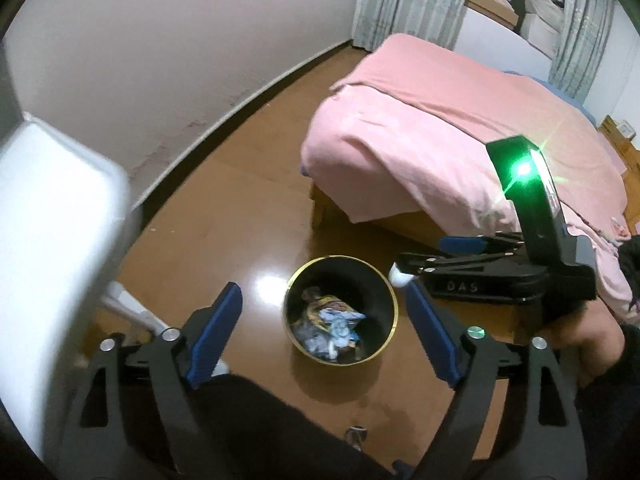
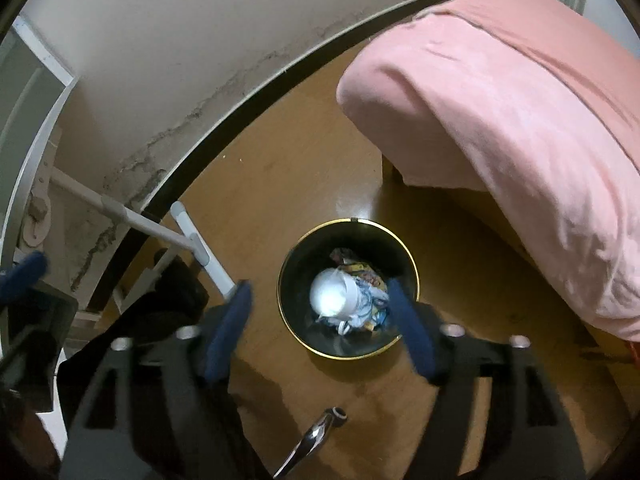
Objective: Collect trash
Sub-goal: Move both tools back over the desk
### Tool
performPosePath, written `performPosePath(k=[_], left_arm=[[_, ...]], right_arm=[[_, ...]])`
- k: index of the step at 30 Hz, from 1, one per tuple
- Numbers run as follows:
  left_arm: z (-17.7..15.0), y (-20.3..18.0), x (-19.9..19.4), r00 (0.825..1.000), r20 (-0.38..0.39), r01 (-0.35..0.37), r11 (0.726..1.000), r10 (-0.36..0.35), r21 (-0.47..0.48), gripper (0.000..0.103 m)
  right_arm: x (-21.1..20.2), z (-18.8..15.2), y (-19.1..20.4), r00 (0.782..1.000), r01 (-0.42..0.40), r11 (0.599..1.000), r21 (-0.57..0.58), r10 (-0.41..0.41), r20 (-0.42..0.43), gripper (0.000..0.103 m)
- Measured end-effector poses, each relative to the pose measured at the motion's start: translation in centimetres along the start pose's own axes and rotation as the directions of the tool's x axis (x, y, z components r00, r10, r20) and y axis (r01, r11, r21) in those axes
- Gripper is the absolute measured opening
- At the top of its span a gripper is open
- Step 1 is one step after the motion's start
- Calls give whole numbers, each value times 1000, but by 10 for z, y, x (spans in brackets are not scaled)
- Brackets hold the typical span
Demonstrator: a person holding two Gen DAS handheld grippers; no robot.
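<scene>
Both hand-held grippers, left (image 1: 324,312) and right (image 2: 320,308), gape released above bin (image 2: 412,276); pink bed (image 2: 520,120) beside.

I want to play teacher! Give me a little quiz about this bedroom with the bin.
1. True or false: the bin is empty.
2. The blanket is: A pink, B green, C black?
3. Fill in: the jaws of the left gripper and the right gripper are both ____.
Key: 1 false, trash lies in it; 2 A; 3 open.
</scene>
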State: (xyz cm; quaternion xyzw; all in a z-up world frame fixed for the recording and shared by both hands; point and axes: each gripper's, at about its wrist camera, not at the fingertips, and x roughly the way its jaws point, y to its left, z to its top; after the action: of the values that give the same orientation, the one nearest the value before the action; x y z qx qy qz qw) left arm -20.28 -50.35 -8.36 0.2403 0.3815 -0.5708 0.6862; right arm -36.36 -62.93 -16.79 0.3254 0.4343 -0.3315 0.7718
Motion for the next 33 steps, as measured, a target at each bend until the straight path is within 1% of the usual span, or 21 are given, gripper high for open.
performPosePath(k=[3,6,8,9,11,12,14,15,16,18,19,20,21,22,23,24,26,28,29,31,33], left_arm=[[-7,19,-31,999,30,-35,999,35,-6,83],[-19,53,-74,991,77,-106,994,108,-32,83],[-30,84,-105,980,106,-164,984,170,-63,83],[-36,105,-122,970,114,-205,975,214,-87,83],[-50,147,-150,944,110,-294,946,310,-140,84],[-58,173,-165,925,105,-343,923,364,-175,84],[-76,222,-191,883,76,-432,867,463,-249,84],[-86,249,-205,859,54,-474,831,509,-290,84],[-96,274,-216,838,32,-506,799,544,-326,84],[-115,317,-236,798,-13,-559,733,602,-388,84],[-123,337,-245,782,-26,-575,704,623,-417,84],[-130,354,-252,770,-33,-583,683,637,-440,84],[-137,372,-258,756,-46,-595,657,652,-463,84],[-141,388,-260,750,-55,-599,641,659,-480,84],[-146,400,-262,749,-58,-596,634,660,-493,84],[-151,414,-264,751,-56,-589,629,658,-508,84],[-156,437,-263,755,-53,-576,623,654,-530,84],[-162,461,-259,772,-57,-555,628,633,-546,84],[-162,470,-256,777,-61,-552,631,627,-545,84],[-156,482,-249,783,-57,-547,642,620,-538,84],[-157,496,-245,793,-51,-534,652,607,-539,83]], right_arm=[[-13,4,10,1000,-5,1000,-8,6,26,70],[-35,13,29,997,-29,999,-41,32,71,70],[-55,18,56,992,-51,994,-92,61,114,70],[-63,20,71,989,-62,991,-119,77,129,70],[-80,23,113,981,-81,976,-201,114,159,70],[-86,25,133,977,-89,966,-242,131,165,70],[-97,27,187,967,-119,931,-345,188,172,70],[-100,28,210,962,-138,913,-383,215,167,70],[-103,29,248,953,-175,879,-444,265,149,70],[-102,30,299,941,-219,827,-518,320,114,70],[-100,29,332,932,-248,789,-563,352,82,70],[-98,28,370,920,-286,741,-608,390,43,70],[-96,28,397,909,-313,706,-636,416,14,70],[-92,27,430,898,-340,665,-665,440,-19,70],[-87,28,465,887,-368,626,-688,459,-57,69],[-82,28,492,876,-394,598,-698,473,-90,68],[-67,33,553,844,-472,547,-691,506,-176,67],[-50,40,599,822,-525,526,-668,516,-240,64],[-39,44,624,808,-557,516,-651,519,-280,63],[-15,49,663,785,-603,512,-612,515,-344,60],[6,52,685,769,-632,510,-583,501,-396,56]])
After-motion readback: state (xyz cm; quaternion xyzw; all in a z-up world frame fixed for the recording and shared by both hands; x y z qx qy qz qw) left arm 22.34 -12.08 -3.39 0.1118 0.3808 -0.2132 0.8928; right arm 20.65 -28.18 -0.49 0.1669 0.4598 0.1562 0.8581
